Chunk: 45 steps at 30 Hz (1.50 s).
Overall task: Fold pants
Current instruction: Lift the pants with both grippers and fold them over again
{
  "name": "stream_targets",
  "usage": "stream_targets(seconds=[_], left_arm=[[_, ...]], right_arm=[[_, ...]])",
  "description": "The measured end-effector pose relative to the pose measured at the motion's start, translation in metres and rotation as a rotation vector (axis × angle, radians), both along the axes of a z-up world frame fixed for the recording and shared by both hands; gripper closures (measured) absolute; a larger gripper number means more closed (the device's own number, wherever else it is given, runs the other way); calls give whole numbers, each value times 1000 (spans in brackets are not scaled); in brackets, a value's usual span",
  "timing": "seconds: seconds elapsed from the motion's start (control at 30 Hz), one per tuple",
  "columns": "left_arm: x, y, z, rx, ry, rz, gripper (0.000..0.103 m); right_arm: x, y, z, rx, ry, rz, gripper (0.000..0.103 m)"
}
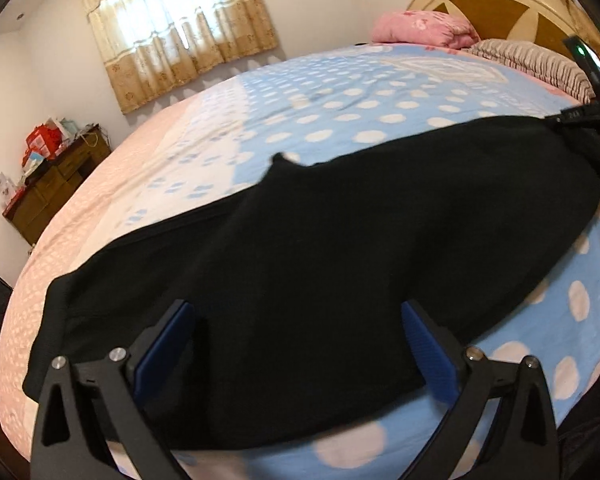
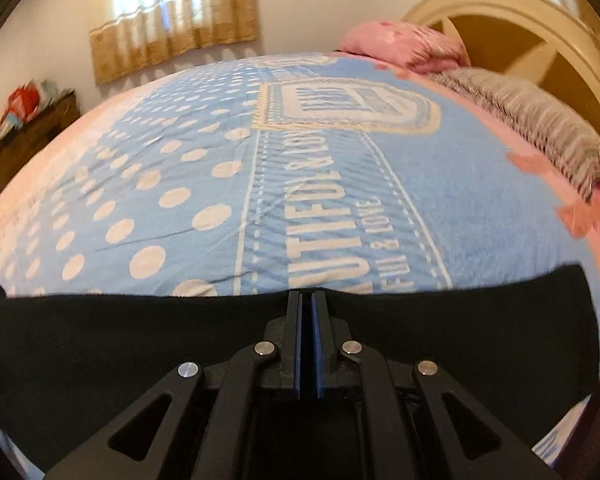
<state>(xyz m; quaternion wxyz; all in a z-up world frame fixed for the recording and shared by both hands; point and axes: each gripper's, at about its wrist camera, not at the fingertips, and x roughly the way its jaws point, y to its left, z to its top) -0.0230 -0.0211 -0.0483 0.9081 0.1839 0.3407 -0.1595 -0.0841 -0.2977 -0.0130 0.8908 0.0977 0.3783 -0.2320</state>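
The bed (image 1: 340, 92) fills both views, covered with a blue sheet (image 2: 440, 200) dotted white, which gives way to pink at 9 o'clock in the left wrist view. At 1 o'clock stands the cream and brown headboard (image 1: 496, 4), with a pink pillow (image 1: 420, 28) and a striped grey pillow (image 1: 540, 60) lying against it. A curtained window (image 1: 172, 28) is on the far wall at 11 o'clock, and a wooden cabinet (image 1: 56, 192) piled with boxes stands at 9 o'clock.

The black pants (image 1: 340, 260) lie across the bed in a long band, running from 8 o'clock to 2 o'clock in the left wrist view, and spread across the lower part of the right wrist view from 9 to 3 o'clock.

The left claw (image 1: 298, 344) is spread wide, its blue pads (image 1: 432, 356) apart over the near end of the pants at 6 o'clock, gripping nothing.

The right claw (image 2: 309, 312) is closed, with only a thin slit between its blue pads, and it pinches the far edge of the pants at 6 o'clock in its own view. In the left wrist view it shows at 2 o'clock, at the far end of the pants.
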Motion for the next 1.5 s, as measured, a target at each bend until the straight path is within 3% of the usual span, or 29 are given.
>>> stream_targets(seconds=[0.1,0.17,0.3,0.43,0.57,0.67,0.8,0.97,1.03,1.13,1.23,1.4,1.43,1.5], left_arm=[[3,9,7,-26,35,2,0],[-3,15,16,-35,27,-11,0],[-12,47,43,-121,-49,-1,1],[2,100,57,-181,-116,202,1],[18,157,51,-208,-87,455,1],[19,184,46,-245,-76,537,1],[34,183,41,-220,-66,515,1],[77,168,22,-110,-15,529,1],[93,161,15,-68,28,515,1],[91,159,27,-83,17,489,2],[81,156,43,-80,-22,486,2],[86,153,57,-134,14,517,2],[86,154,61,-150,2,520,2],[91,151,66,-172,-25,522,2]], right_arm=[[-25,10,14,80,-81,-6,98],[-41,34,25,112,-156,71,98],[-42,101,25,140,-168,262,98],[-17,169,16,206,-130,489,98],[6,235,7,233,-100,680,98],[16,266,-2,202,-77,745,98],[35,275,-29,223,14,745,98],[24,266,-20,226,45,771,98],[23,255,-8,225,4,739,98],[33,235,9,198,-64,670,98],[55,222,13,191,-74,630,98],[101,238,-6,146,-12,655,98],[113,241,-16,118,32,627,98],[119,237,-16,101,-1,567,100]])
